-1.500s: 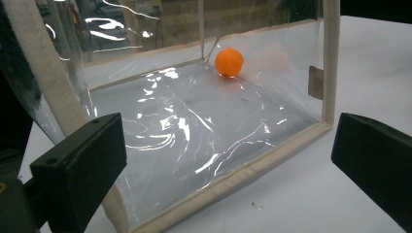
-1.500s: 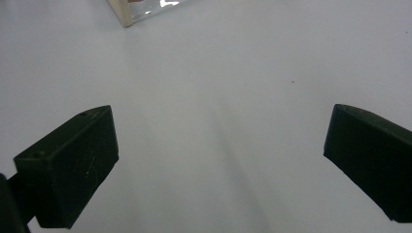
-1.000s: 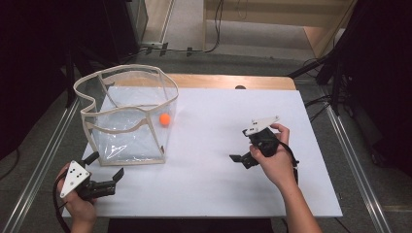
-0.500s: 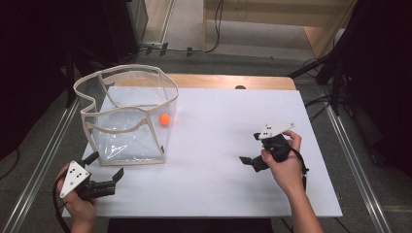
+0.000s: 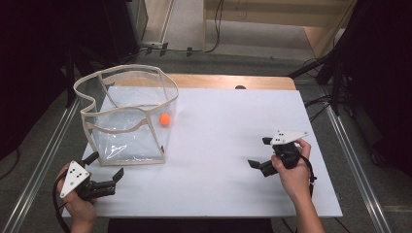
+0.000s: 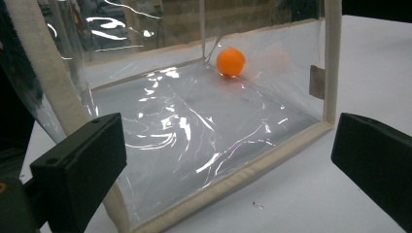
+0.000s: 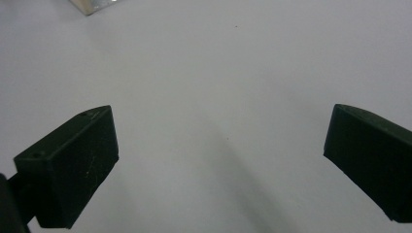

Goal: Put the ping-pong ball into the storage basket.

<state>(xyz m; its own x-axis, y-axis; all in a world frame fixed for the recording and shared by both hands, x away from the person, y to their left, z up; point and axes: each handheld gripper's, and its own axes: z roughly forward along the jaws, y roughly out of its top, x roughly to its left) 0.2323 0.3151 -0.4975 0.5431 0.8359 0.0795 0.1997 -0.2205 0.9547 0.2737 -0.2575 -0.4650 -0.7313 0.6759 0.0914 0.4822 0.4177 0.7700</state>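
A clear plastic bag (image 5: 127, 116) with cream fabric trim stands open on the left of the white table (image 5: 228, 121). An orange ball (image 5: 165, 119) rests inside it at the far right corner. In the left gripper view the ball (image 6: 231, 61) lies behind the bag's (image 6: 194, 121) clear wall. My left gripper (image 5: 104, 168) sits at the front left corner, just in front of the bag, open and holding nothing. My right gripper (image 5: 260, 153) hovers over the right side of the table, open, with bare table (image 7: 218, 73) between its jaws.
A wooden board (image 5: 233, 80) runs along the table's far edge. Metal rails (image 5: 357, 165) flank the table on both sides. Cables and dark stands (image 5: 340, 63) stand beyond the far right corner.
My right gripper has drawn back toward the front right of the table, farther from the bag. The left gripper, bag and ball have stayed put.
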